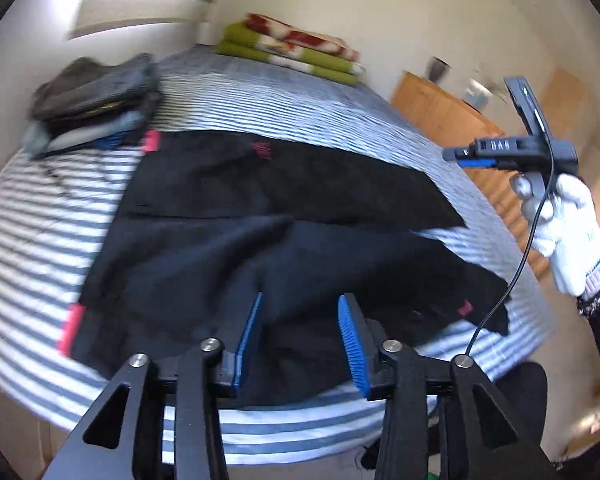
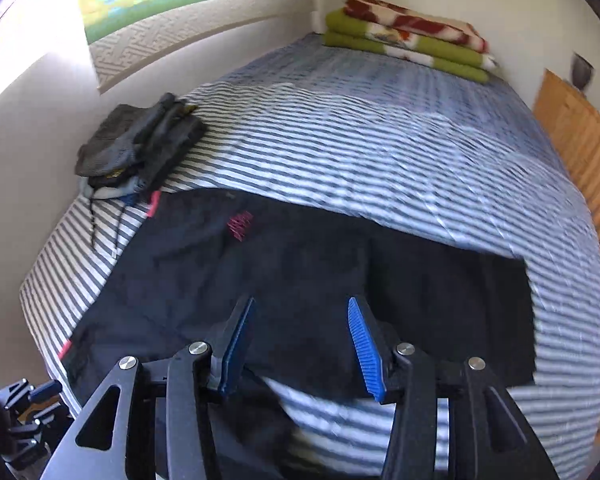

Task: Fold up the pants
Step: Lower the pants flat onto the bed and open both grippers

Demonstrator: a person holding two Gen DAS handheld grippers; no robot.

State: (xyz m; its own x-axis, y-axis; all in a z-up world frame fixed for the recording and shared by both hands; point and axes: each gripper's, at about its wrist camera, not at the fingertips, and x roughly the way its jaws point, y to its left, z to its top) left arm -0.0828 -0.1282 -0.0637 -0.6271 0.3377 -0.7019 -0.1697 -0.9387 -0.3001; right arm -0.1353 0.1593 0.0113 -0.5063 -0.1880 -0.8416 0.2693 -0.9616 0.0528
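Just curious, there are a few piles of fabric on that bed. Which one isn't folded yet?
The black pants with pink trim, spread flat nearest the grippers. The dark clothes stack and the green blanket are already folded.

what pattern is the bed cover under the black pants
Grey and white stripes on the bed cover; the right wrist view shows it best.

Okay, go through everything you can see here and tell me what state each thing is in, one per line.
Black pants: spread flat on bed, legs apart, unfolded.
Left gripper: open, empty, over the pants.
Right gripper: open, empty, over the pants.
Clothes pile: folded, stacked.
Green blanket: folded, at far end.
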